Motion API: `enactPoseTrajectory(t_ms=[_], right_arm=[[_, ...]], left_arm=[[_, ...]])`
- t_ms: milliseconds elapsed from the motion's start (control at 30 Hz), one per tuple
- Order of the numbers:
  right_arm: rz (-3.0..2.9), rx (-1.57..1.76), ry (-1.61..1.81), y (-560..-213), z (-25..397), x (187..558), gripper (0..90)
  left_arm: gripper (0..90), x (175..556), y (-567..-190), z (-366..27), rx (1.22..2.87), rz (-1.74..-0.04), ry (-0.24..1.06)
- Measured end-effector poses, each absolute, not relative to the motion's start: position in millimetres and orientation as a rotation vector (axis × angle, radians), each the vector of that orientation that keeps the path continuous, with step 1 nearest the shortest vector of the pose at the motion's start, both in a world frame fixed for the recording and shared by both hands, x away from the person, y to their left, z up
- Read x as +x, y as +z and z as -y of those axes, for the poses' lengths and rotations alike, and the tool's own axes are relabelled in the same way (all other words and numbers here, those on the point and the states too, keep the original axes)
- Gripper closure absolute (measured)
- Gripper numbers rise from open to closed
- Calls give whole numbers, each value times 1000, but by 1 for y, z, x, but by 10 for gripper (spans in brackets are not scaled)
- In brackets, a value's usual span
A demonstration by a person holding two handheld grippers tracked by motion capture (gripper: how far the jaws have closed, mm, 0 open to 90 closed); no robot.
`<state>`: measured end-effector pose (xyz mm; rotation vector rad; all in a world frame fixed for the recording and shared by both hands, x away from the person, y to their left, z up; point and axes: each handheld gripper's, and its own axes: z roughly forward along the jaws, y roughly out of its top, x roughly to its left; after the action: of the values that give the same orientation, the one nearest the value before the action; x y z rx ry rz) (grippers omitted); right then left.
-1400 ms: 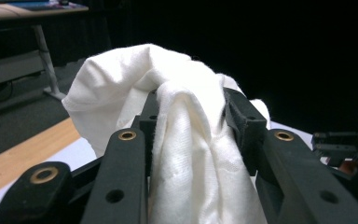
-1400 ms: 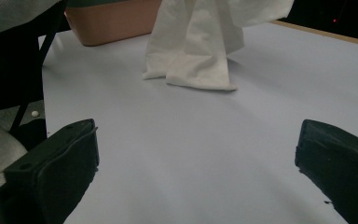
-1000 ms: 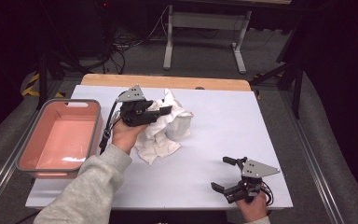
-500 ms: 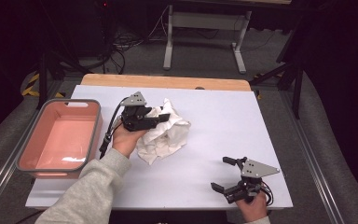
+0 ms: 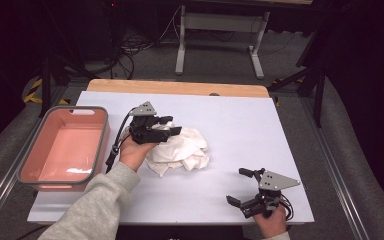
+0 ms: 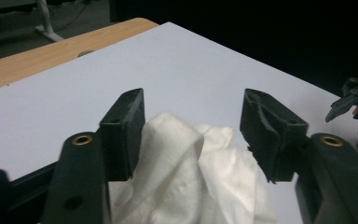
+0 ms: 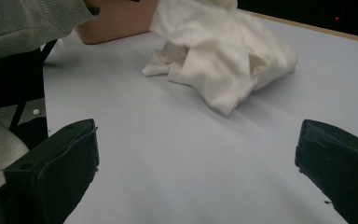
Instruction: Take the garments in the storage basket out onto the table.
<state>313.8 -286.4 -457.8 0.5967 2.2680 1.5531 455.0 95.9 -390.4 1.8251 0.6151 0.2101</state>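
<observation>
Left gripper [image 5: 167, 126], jaws spread astride the crumpled white cloth [image 5: 180, 150], is placed to pinch it; right gripper [image 5: 241, 187], also spread, rests near right on the tabletop [image 5: 240, 120].

Left gripper [image 5: 170, 125] over crumpled white cloth [image 5: 180, 150], fingers seemingly apart, beside pink tub [image 5: 100, 145].

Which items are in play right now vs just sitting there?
In play:
- white cloth, crumpled on the table
- left hand-held gripper, open over the cloth, jaws either side of a fold

Lying about:
- pink tub, at the table's left edge
- right hand-held gripper, open, apart from the cloth
</observation>
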Motion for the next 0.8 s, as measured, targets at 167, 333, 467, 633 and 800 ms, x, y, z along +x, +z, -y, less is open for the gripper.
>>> enactPoseTrajectory(t_ms=[167,333,467,633,800], right_arm=[[-2266,598,1554,-458,287,314,1],[-2265,599,1554,-458,287,314,1],[-2268,598,1550,-458,287,314,1],[-2267,597,1551,-458,286,314,1],[-2263,595,1551,-457,286,312,1]], left_arm=[[291,454,-389,-99,1800,-621,191],[203,450,-384,-102,1784,-601,209],[119,445,-379,-104,1763,-563,208],[31,433,-371,-106,1786,-511,273],[10,422,-363,-111,1796,-494,307]])
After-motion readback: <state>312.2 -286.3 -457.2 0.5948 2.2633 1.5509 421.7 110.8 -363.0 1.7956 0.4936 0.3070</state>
